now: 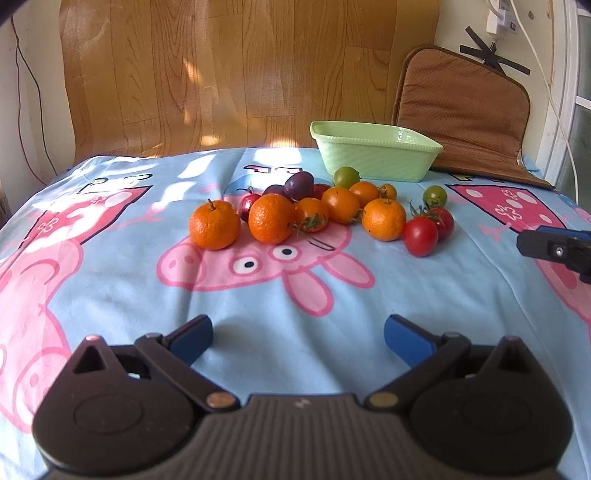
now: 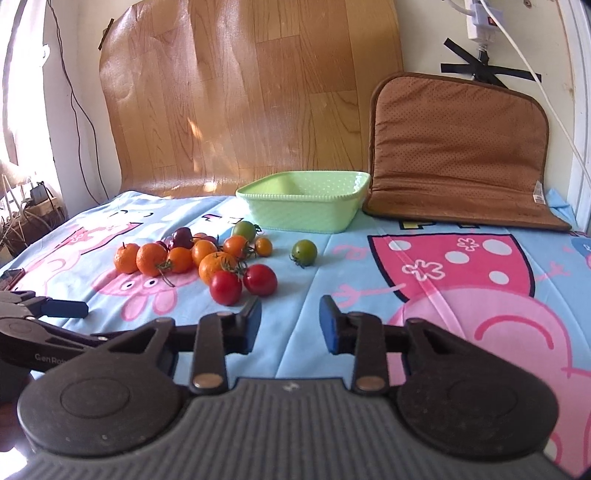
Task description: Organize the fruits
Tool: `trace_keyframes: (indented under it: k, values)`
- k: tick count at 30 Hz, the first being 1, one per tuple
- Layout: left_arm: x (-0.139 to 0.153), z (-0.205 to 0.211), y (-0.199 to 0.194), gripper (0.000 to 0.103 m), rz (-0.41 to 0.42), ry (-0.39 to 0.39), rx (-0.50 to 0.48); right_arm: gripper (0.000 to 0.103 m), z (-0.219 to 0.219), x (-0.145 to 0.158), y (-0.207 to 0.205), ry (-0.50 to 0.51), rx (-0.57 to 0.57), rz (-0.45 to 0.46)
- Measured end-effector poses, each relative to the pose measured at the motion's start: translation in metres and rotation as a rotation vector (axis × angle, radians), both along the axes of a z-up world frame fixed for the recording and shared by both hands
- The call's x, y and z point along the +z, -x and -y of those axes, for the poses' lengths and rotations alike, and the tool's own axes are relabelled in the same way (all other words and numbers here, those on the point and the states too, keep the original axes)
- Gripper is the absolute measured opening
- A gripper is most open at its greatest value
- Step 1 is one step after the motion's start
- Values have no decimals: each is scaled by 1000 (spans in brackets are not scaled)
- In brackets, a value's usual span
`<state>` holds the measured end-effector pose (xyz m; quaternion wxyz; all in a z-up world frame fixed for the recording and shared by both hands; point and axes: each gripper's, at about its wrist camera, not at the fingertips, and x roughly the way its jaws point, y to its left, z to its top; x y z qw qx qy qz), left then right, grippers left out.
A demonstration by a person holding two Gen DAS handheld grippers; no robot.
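A heap of fruit lies on the cartoon-pig cloth (image 1: pixel 295 295): mandarins (image 1: pixel 214 229), orange tomatoes (image 1: pixel 340 205), dark plums (image 1: pixel 299 184), two red tomatoes (image 1: pixel 420 236) and green tomatoes (image 1: pixel 434 195). Behind the heap stands an empty light-green basket (image 1: pixel 373 158). My left gripper (image 1: pixel 298 326) is open, low over the cloth in front of the heap, with nothing between its fingers. In the right wrist view the red tomatoes (image 2: pixel 226 288) lie just ahead and left of my right gripper (image 2: pixel 290 308). Its jaws stand narrowly apart with only cloth between them. A lone green tomato (image 2: pixel 304 252) sits before the basket (image 2: pixel 306 214).
A brown cushion (image 2: pixel 458 147) leans on the wall right of the basket. A wood-patterned sheet (image 2: pixel 240 103) stands behind the cloth. White cables and a power strip (image 2: pixel 480 22) hang at the upper right. The left gripper's finger (image 2: pixel 62 308) shows at the left edge.
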<state>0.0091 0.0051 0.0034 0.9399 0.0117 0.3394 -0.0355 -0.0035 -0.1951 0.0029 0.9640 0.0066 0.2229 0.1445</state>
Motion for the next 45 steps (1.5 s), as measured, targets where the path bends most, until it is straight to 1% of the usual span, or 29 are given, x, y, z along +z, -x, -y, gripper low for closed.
trace_keyframes:
  k: [1,2,5,7,10,12,13,14,15,16,19,20,22,24,26,27,28,30,32,34,36,38,39,41,42,43,44,45]
  values:
    - [0,0,0,103,-1,0,-3,25,0,1,-2,15,9,0]
    - [0,0,-1,103,-1,1,-6,20,-1,1,-4,25,19,-4]
    - [2,-2,-1,101,4,16,-20,20,-2,1,-10,55,54,-5]
    - [4,-6,1,98,29,48,-46,20,-4,1,-15,81,95,2]
    - [9,-8,3,98,81,86,-79,20,-5,1,-24,110,154,-3]
    - [12,-7,1,95,102,101,-102,20,-4,1,-32,106,199,-13]
    - [13,-5,-1,90,104,100,-116,20,-5,0,-36,107,221,-18]
    - [14,-3,-4,82,103,99,-134,20,-5,0,-40,111,242,-21]
    - [16,-1,-7,79,104,105,-157,21,-6,0,-44,116,260,-25]
    - [17,2,-10,73,107,115,-179,21,-7,0,-48,120,283,-28]
    - [21,7,-18,66,113,166,-253,22,-8,0,-59,127,341,-48]
    - [23,10,-22,63,105,194,-283,22,-8,0,-61,136,362,-51]
    - [24,13,-31,62,83,247,-318,22,-10,0,-65,160,400,-53]
    - [22,16,-39,62,57,281,-333,22,-11,-1,-68,185,435,-55]
    - [21,20,-48,62,35,309,-353,25,-12,-3,-73,209,477,-64]
    - [19,23,-51,62,27,316,-357,28,-13,-4,-76,222,490,-62]
    - [19,25,-54,62,21,316,-354,35,-14,-5,-79,237,504,-56]
    - [16,27,-60,61,18,304,-338,35,-14,-7,-86,251,527,-57]
    - [14,26,-67,61,3,320,-327,35,-13,-11,-95,247,558,-80]
    - [14,24,-71,61,-2,338,-325,35,-11,-13,-99,230,584,-71]
    - [13,24,-74,59,-3,342,-327,31,-8,-12,-100,208,606,-83]
    - [12,25,-77,50,-21,349,-335,30,-5,-11,-98,173,607,-106]
    - [11,25,-76,48,-25,357,-335,31,-4,-11,-95,166,600,-114]
    - [9,24,-75,39,-40,370,-336,30,0,-11,-84,154,598,-120]
    - [7,22,-72,38,-49,382,-340,30,1,-11,-78,139,600,-130]
    - [7,21,-68,34,-53,397,-346,30,3,-11,-71,135,585,-136]
    - [6,20,-62,31,-49,403,-353,30,4,-11,-64,128,571,-139]
    - [7,19,-54,30,-37,394,-352,30,6,-11,-57,108,558,-145]
